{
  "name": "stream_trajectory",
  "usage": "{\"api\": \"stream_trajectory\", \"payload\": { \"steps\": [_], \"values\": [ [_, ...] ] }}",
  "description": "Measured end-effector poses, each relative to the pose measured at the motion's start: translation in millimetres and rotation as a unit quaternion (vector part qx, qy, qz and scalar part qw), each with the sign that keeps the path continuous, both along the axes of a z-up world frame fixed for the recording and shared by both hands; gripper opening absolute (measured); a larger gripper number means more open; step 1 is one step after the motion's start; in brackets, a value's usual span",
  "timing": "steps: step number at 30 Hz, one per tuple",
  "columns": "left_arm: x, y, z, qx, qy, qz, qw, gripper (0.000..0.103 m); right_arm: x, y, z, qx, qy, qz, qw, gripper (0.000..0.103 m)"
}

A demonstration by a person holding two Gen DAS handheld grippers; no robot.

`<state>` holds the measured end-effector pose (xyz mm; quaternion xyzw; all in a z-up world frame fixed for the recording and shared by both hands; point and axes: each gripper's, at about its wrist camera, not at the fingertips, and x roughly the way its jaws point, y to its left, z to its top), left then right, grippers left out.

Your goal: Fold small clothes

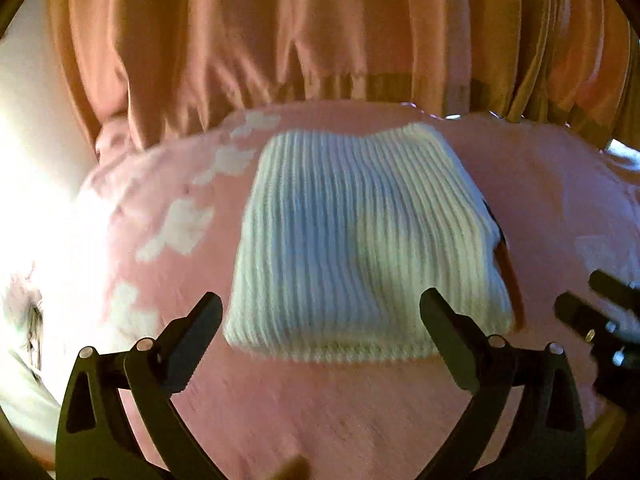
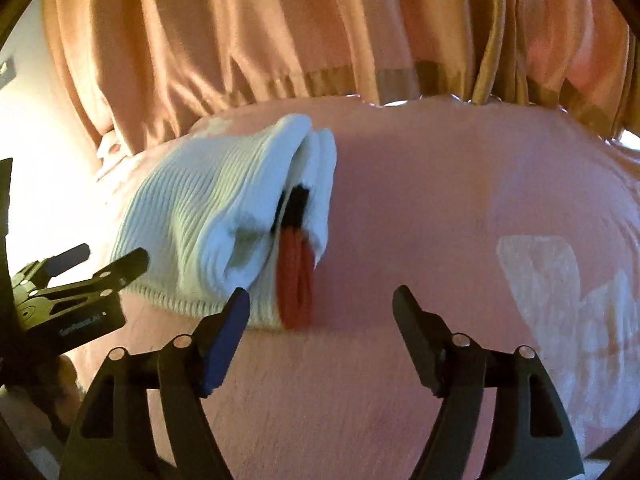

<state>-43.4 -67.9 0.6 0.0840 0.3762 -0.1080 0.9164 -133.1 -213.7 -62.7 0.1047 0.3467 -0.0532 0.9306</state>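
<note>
A white ribbed knit garment lies folded in a thick rectangle on the pink bed cover. My left gripper hovers open just before its near edge, one finger at each near corner and no pad pressing the cloth. In the right wrist view the garment shows its stacked layers from the side, with a red and black trim sticking out at the fold. My right gripper stands open beside that trim over bare cover, holding nothing. Each gripper shows in the other's view: the right, the left.
Orange curtains hang right behind the bed's far edge. White patches mark the cover left of the garment and at the right. Bright light washes out the left side.
</note>
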Motion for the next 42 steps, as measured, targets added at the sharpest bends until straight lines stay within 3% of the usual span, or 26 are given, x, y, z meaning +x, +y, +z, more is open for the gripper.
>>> {"api": "stream_trajectory", "payload": {
  "steps": [3,9,42],
  "values": [
    [-13,5,-8,-0.019,0.004,0.015,0.9997,0.097,-11,8,-5,-0.032,-0.002,-0.008,0.999,0.08],
    [-23,9,-19,-0.017,-0.007,0.03,0.9994,0.097,-19,17,-4,-0.069,-0.02,-0.007,0.997,0.083],
    [-34,6,-29,-0.017,-0.022,0.027,0.9993,0.097,-12,31,-29,-0.066,0.014,-0.001,0.998,0.084]
  ]
}}
